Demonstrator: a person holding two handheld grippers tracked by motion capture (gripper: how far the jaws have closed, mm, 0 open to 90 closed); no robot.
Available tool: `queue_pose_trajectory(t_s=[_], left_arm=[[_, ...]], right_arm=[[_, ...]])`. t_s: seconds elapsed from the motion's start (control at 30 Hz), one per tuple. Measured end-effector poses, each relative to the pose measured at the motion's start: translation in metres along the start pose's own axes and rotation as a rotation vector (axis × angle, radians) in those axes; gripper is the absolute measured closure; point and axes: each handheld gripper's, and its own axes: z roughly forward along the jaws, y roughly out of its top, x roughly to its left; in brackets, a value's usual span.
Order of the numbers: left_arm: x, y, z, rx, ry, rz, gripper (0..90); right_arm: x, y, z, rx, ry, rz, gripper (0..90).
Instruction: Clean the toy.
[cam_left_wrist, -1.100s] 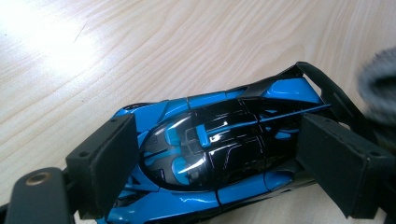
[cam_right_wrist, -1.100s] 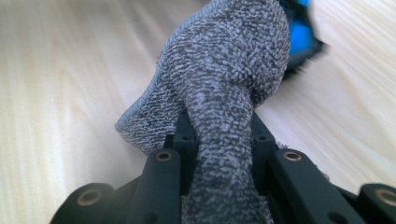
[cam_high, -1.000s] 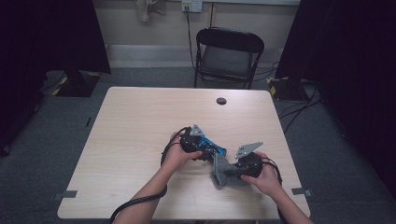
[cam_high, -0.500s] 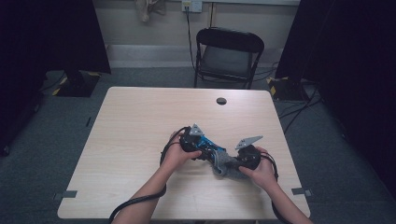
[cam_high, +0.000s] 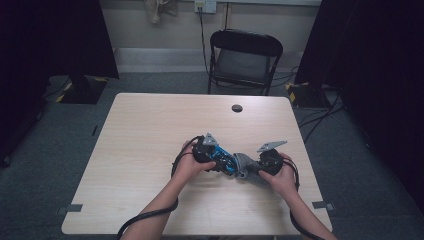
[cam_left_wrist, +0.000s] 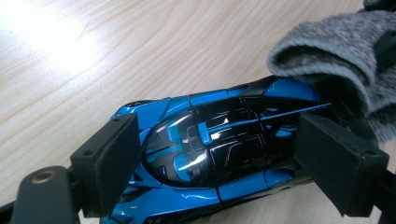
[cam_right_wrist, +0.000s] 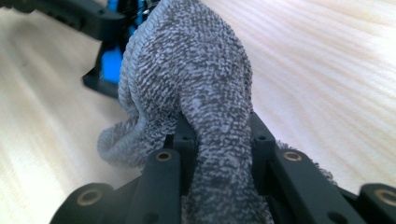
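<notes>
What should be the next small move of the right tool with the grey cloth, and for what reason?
Probably slide the right tool a little further along the glossy blue and black toy car, wiping its roof. The grey knitted cloth, pinched in that tool, only covers one end of the car, while the left tool clamps the car's sides on the pale wooden table.

A glossy blue and black plastic finish with bright highlights is shown by the toy car (cam_left_wrist: 210, 149). The grey cloth (cam_right_wrist: 196, 93) is seen to be a rough, looped terry weave, mottled light and dark. Matt black foam-like pads (cam_left_wrist: 112, 163) are borne by the left gripper (cam_left_wrist: 219, 172). The desk (cam_left_wrist: 116, 56) is surfaced in smooth, pale wood-grain laminate with a soft sheen.
</notes>
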Motion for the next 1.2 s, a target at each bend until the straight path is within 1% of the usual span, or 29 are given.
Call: queue_pose_trajectory(t_s=[0.13, 0.2, 0.3, 0.37, 0.5, 0.63, 0.73, 0.8, 0.9, 0.93, 1.03, 1.1, 1.2], left_arm=[[0.000, -0.001, 0.000, -0.007, 0.000, -0.001, 14.9], [0.000, -0.001, 0.000, -0.010, -0.002, -0.001, 15.0], [0.001, -0.001, 0.000, -0.014, -0.002, 0.001, 15.1], [0.001, -0.001, 0.000, -0.015, -0.003, 0.003, 15.2], [0.001, -0.002, -0.001, -0.016, -0.006, 0.003, 15.6], [0.002, -0.002, -0.001, -0.017, -0.005, 0.003, 15.8], [0.001, -0.002, -0.001, -0.015, -0.006, 0.002, 15.8], [0.001, -0.002, -0.001, -0.015, -0.006, 0.001, 15.8], [0.001, -0.002, -0.001, -0.017, -0.007, 0.001, 15.8], [0.001, -0.002, -0.001, -0.016, -0.006, 0.002, 15.8], [0.001, -0.002, -0.001, -0.015, -0.006, 0.002, 15.8], [0.001, -0.002, -0.001, -0.015, -0.006, 0.002, 15.8], [0.001, -0.002, -0.001, -0.017, -0.004, 0.001, 15.8]], right_arm=[[-0.004, 0.003, 0.002, -0.010, -0.033, 0.023, 72.3], [-0.006, 0.004, 0.003, -0.015, -0.041, 0.029, 72.2], [-0.008, 0.005, 0.003, -0.025, -0.062, 0.052, 72.3], [-0.010, 0.005, 0.002, -0.024, -0.084, 0.059, 72.3], [-0.013, 0.003, -0.003, -0.022, -0.086, 0.059, 72.3], [-0.015, -0.001, -0.015, -0.031, -0.078, 0.052, 72.3], [-0.013, -0.004, -0.027, -0.036, -0.058, 0.038, 72.3], [-0.008, -0.006, -0.033, -0.040, -0.028, 0.030, 72.3], [0.005, -0.010, -0.038, -0.028, 0.014, -0.005, 72.3], [0.010, -0.012, -0.039, -0.027, 0.036, -0.013, 72.3], [0.023, -0.016, -0.036, -0.014, 0.076, -0.034, 72.2], [0.029, -0.018, -0.031, -0.003, 0.109, -0.035, 72.2], [0.039, -0.018, -0.018, 0.035, 0.127, -0.071, 72.2]])
